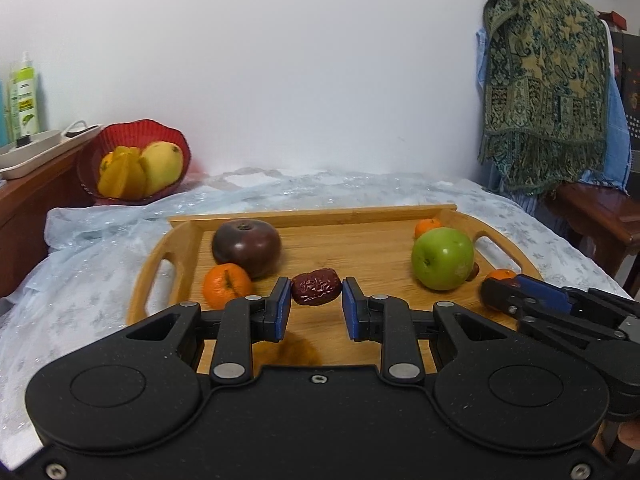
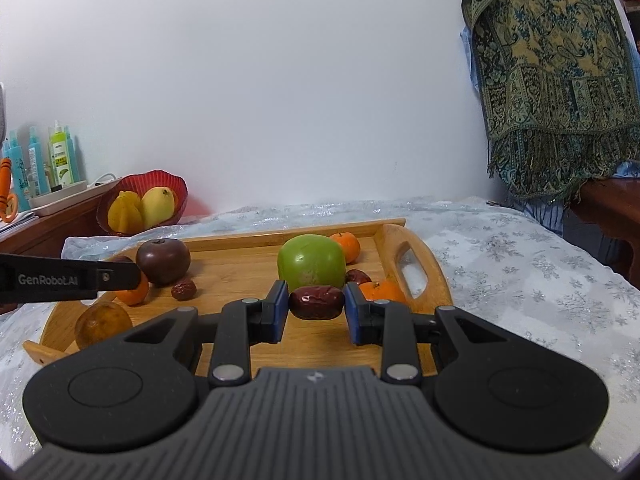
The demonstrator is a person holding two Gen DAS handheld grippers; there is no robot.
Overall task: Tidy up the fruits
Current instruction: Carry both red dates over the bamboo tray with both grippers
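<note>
Two dates (image 1: 316,289) (image 2: 316,302) seemingly gripped, apple (image 2: 311,267) behind

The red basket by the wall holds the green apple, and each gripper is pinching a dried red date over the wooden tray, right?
Not quite. The green apple sits on the wooden tray, as the left wrist view shows; the red basket holds yellow fruits. The rest stands: the left gripper and right gripper each pinch a date.
</note>
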